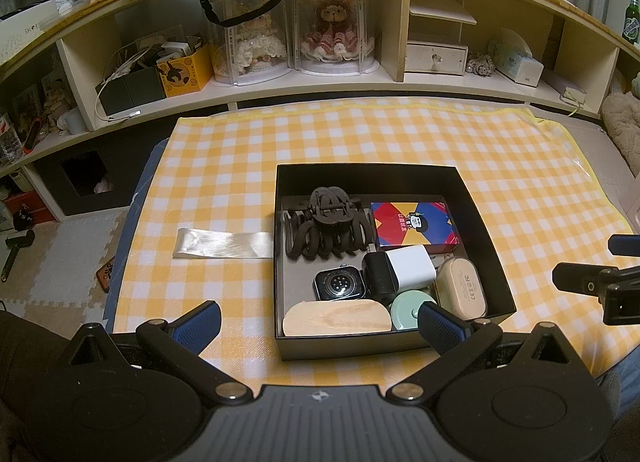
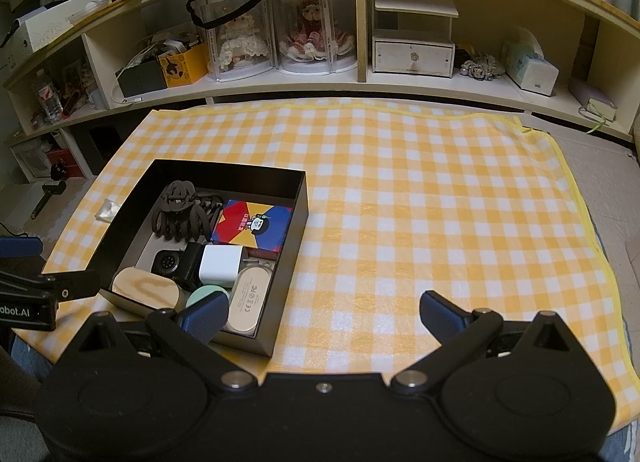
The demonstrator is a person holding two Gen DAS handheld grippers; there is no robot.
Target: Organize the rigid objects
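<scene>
Left wrist view: left gripper (image 1: 318, 324) hangs low over the near edge of the black box (image 1: 486, 230), fingers spread wide, nothing between them. Right gripper (image 2: 322, 312) likewise spread and empty, just right of the box over bare checked cloth (image 2: 420, 190).

Box sits left of centre on the cloth, packed tight, likely to keep rigid items together: hair claw (image 1: 326, 228) and colourful card box (image 1: 414, 225) far; watch (image 1: 339, 285), white charger (image 1: 412, 268), wooden piece (image 1: 337, 318) near. Ribbon strip (image 1: 222, 243) lies outside, touching the box's left wall. Judgement: sorting nearly complete.
</scene>
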